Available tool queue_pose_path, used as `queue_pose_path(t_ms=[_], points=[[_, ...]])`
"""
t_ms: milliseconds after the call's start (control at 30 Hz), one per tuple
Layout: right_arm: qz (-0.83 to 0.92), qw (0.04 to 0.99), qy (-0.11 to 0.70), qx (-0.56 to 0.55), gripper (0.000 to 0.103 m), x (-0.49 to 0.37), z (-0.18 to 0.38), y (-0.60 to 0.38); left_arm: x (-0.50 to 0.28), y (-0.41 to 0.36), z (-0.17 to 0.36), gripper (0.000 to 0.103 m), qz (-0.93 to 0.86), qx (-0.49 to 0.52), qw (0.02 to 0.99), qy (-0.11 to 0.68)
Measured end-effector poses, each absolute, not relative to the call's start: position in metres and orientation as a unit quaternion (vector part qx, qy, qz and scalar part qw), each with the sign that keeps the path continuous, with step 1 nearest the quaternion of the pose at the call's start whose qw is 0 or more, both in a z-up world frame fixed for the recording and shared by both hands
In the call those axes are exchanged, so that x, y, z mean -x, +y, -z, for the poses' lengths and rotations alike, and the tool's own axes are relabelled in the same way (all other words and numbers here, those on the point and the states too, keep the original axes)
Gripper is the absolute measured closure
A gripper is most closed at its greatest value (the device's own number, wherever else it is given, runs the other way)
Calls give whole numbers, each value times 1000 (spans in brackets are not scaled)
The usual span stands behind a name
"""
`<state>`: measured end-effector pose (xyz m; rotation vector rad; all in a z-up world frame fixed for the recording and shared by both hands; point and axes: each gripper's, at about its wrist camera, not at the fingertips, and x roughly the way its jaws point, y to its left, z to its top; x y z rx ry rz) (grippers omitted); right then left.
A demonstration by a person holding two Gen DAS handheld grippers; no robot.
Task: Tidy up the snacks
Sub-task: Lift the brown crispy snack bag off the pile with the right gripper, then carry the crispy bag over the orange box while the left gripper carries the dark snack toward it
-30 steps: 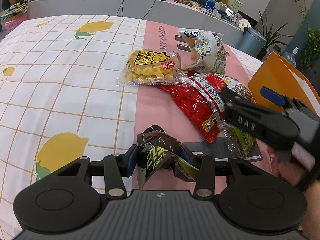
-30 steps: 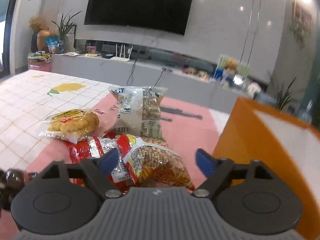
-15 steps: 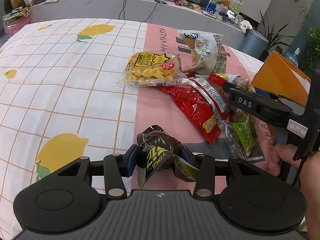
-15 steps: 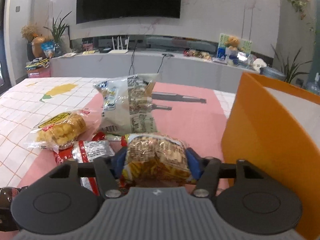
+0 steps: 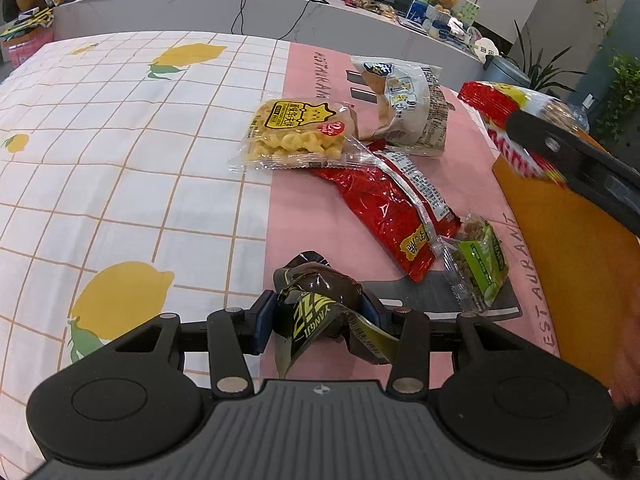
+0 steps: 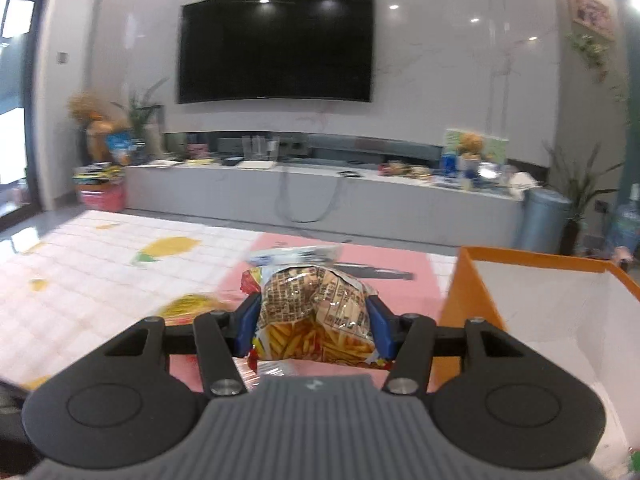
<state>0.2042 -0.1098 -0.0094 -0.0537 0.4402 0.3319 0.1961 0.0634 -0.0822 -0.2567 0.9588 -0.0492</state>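
Note:
My left gripper [image 5: 318,310] is shut on a dark brown snack packet [image 5: 316,300] low over the tablecloth. My right gripper [image 6: 312,320] is shut on a red and yellow fries bag [image 6: 316,320], lifted in the air beside the orange box [image 6: 520,308]. In the left wrist view that bag [image 5: 504,108] hangs high above the orange box [image 5: 568,240]. On the pink cloth lie a yellow cracker bag [image 5: 296,132], a white bag [image 5: 404,108], a long red bag [image 5: 388,208] and a small green pea packet [image 5: 480,264].
The table wears a white lemon-print cloth [image 5: 120,140] and a pink runner [image 5: 304,208]. Behind it stand a grey counter [image 6: 320,196], a wall TV [image 6: 276,44] and plants.
My right gripper shut on the fries bag and lifted it off the table, up and right toward the orange box. The green pea packet is uncovered. The left gripper stayed put.

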Motion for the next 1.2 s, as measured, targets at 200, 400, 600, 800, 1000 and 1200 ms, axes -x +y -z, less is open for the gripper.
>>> queue_pose_path(t_ms=[200, 400, 600, 800, 1000, 1200], points=[[-226, 939, 258, 19, 49, -140, 6, -108, -196, 64, 82, 52, 20, 116, 882, 456], [-216, 930, 294, 51, 49, -107, 22, -117, -194, 57, 83, 47, 23, 84, 890, 447], [-208, 937, 280, 35, 49, -107, 14, -130, -194, 57, 82, 36, 33, 87, 892, 442], [-198, 935, 294, 20, 49, -117, 17, -137, -193, 59, 76, 20, 63, 86, 888, 447], [-203, 934, 293, 19, 49, -115, 15, -137, -188, 56, 68, 14, 69, 70, 887, 452], [-210, 933, 292, 20, 49, -116, 16, -135, -192, 53, 80, 16, 43, 48, 884, 463]])
